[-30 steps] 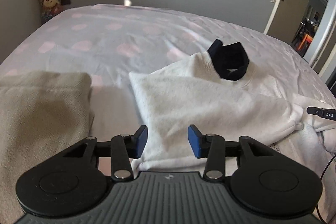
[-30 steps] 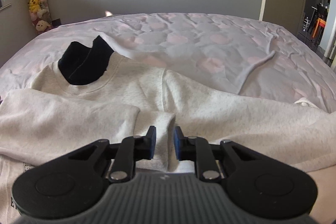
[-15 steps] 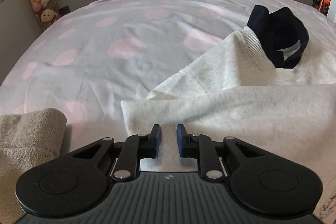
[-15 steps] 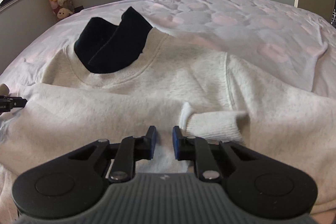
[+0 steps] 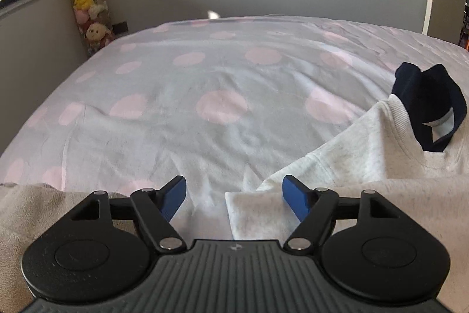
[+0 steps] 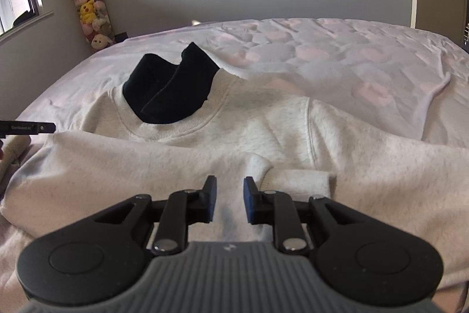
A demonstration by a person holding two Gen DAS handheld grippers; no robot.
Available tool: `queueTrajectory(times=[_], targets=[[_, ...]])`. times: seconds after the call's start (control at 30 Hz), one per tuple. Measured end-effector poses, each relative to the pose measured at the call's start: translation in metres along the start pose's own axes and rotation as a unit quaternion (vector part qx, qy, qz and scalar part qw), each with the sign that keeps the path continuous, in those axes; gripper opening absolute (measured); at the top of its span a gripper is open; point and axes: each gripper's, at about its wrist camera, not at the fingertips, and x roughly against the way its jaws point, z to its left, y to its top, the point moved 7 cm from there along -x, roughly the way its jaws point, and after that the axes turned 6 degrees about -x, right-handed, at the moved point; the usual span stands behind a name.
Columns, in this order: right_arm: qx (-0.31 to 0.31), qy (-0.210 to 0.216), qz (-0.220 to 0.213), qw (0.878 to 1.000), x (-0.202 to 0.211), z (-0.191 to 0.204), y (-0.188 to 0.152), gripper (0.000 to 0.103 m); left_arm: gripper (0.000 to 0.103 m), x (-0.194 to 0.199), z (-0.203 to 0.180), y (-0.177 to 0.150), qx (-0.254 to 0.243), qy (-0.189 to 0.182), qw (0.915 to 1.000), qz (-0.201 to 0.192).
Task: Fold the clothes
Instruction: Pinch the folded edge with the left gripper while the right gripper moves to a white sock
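The bed (image 5: pixel 205 96) carries my cream sweatshirt (image 6: pixel 234 137), its dark collar (image 6: pixel 170 90) at 11 o'clock from my right claw (image 6: pixel 230 200). My left claw (image 5: pixel 234 195) is spread wide over the sweatshirt's corner; my right claw's jaws stand slightly apart, pinching nothing.

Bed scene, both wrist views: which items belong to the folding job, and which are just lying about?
Part of the job:
- white sweatshirt, one sleeve folded across its chest
- left claw, open
- right claw, slightly open, nothing between its fingers

Just lying about:
- beige fabric beside the sweatshirt, possibly next
- spotted bedspread
- plush toy column
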Motion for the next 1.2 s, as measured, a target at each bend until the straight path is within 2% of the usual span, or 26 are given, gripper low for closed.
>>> queueTrajectory(times=[0.1,0.13,0.17,0.2,0.23,0.3,0.4,0.47,0.57,0.63,0.73,0.77,0.83,0.9,0.97,1.03,1.13,1.2], targets=[[-0.011,-0.002,-0.015,1.0,0.018,-0.001,-0.011,0.027,0.061,-0.016,0.002,-0.004,0.058,-0.041,0.9971,0.026],[-0.015,-0.004,-0.018,1.0,0.023,-0.002,-0.015,0.028,0.048,-0.02,-0.001,-0.006,0.069,-0.053,0.9957,0.031],[-0.017,-0.006,-0.019,1.0,0.025,-0.003,-0.018,0.029,0.043,-0.022,-0.004,-0.007,0.068,-0.053,0.9957,0.032],[-0.016,-0.01,-0.019,1.0,0.026,-0.005,-0.022,0.03,0.038,-0.022,-0.008,-0.008,0.056,-0.041,0.9971,0.03],[-0.013,-0.016,-0.019,1.0,0.025,-0.008,-0.024,0.03,0.022,-0.022,-0.012,-0.008,0.042,-0.032,0.9983,0.026],[-0.015,-0.029,-0.021,0.999,0.022,-0.014,-0.027,0.03,0.011,-0.017,-0.018,-0.004,0.02,-0.017,0.9995,0.019],[-0.033,-0.028,-0.018,0.999,0.016,-0.023,-0.029,0.031,0.008,-0.003,-0.019,0.011,-0.018,0.023,0.9996,-0.001],[-0.033,-0.024,-0.015,0.999,0.013,-0.025,-0.032,0.031,0.008,-0.006,-0.014,0.016,-0.031,0.037,0.9988,0.005],[-0.03,-0.021,-0.01,0.999,0.008,-0.027,-0.035,0.031,0.008,-0.026,-0.014,0.01,-0.05,0.049,0.9968,0.038],[-0.027,-0.021,-0.006,0.999,0.005,-0.029,-0.036,0.034,0.008,-0.035,-0.019,0.006,-0.071,0.069,0.9943,0.04],[-0.025,-0.017,0.001,1.0,0.0,-0.032,-0.039,0.034,0.009,-0.03,-0.019,0.007,-0.066,0.078,0.994,0.039],[-0.025,-0.015,0.001,1.0,-0.001,-0.033,-0.04,0.034,0.011,-0.028,-0.019,0.008,-0.063,0.079,0.9941,0.039],[-0.03,-0.014,0.002,0.999,0.0,-0.033,-0.038,0.034,0.023,-0.023,-0.018,0.01,-0.056,0.082,0.9943,0.038],[-0.041,-0.012,-0.005,0.999,0.006,-0.034,-0.033,0.034,0.034,-0.002,-0.018,0.014,-0.057,0.09,0.9941,0.024],[-0.05,-0.015,-0.021,0.998,0.014,-0.037,-0.027,0.034,0.053,0.028,-0.021,0.016,-0.06,0.09,0.9941,0.005],[-0.066,-0.03,-0.031,0.997,0.026,-0.046,-0.019,0.034,0.054,0.059,-0.03,0.014,-0.063,0.077,0.995,-0.007],[-0.109,-0.057,-0.03,0.992,0.048,-0.065,-0.004,0.035,0.061,0.098,-0.044,0.0,-0.06,0.079,0.995,-0.009],[-0.138,-0.066,-0.024,0.988,0.067,-0.084,0.011,0.042,0.062,0.117,-0.055,-0.011,-0.055,0.07,0.996,-0.006]])
